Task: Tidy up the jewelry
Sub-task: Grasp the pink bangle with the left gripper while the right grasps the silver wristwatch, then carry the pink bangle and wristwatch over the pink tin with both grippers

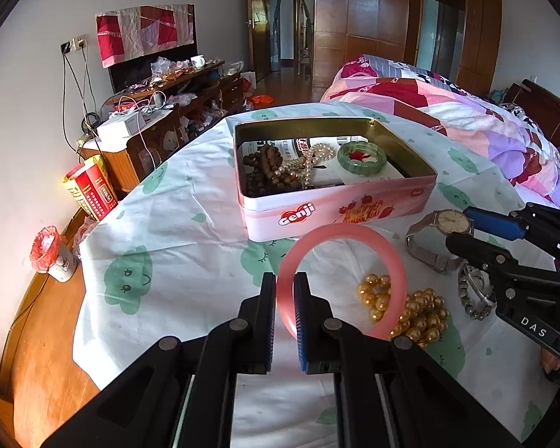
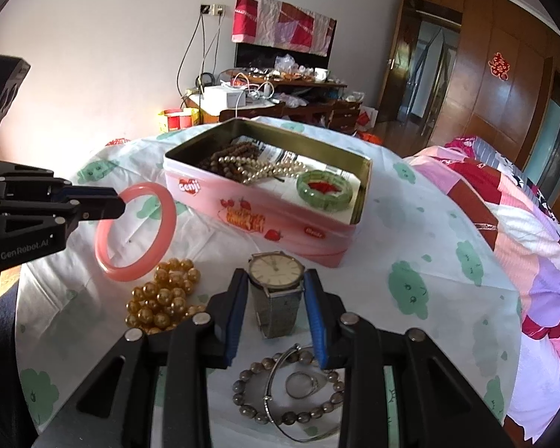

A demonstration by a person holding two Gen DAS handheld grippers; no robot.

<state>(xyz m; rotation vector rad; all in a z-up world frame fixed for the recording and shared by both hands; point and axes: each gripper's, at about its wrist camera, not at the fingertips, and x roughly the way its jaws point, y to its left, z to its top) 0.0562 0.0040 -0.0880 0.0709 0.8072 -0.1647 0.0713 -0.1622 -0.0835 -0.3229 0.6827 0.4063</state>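
My left gripper (image 1: 285,280) is shut on the rim of a pink bangle (image 1: 354,229), holding it upright just above the cloth in front of the pink tin (image 1: 336,209). The tin holds brown beads (image 1: 268,168), pearls (image 1: 313,164) and a green bangle (image 1: 362,158). In the right wrist view my right gripper (image 2: 276,280) is shut on the case of a gold-faced watch (image 2: 276,270) lying near the tin (image 2: 280,220). Gold beads (image 2: 164,298) lie to its left. A grey bead bracelet (image 2: 298,414), a ring (image 2: 302,384) and a thin silver bangle (image 2: 272,384) lie below the fingers.
The round table has a white cloth with green prints (image 1: 149,224). A bed with a patchwork quilt (image 1: 466,112) stands at the right. A cluttered wooden cabinet (image 1: 160,112), a red box (image 1: 91,186) and a cup with a red bag (image 1: 52,254) sit at the left.
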